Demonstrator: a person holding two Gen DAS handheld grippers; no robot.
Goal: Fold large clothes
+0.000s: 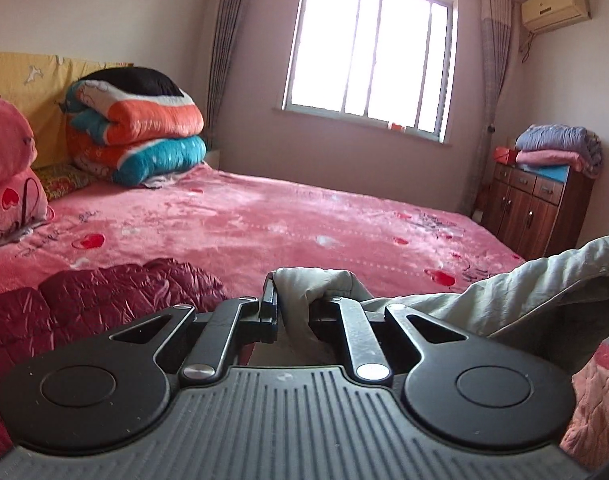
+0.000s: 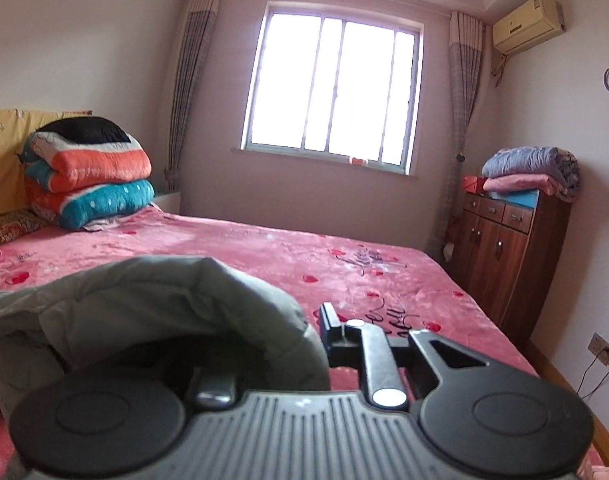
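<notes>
Both grippers, left and right, are clenched on a pale grey-green padded cotton garment held above the near edge of the pink fleece-covered bed, where it is best lowered level and taut.

Matt grey cloth garment, glossy quilted maroon jacket, plush pink bedspread, polished wooden cabinet
</notes>
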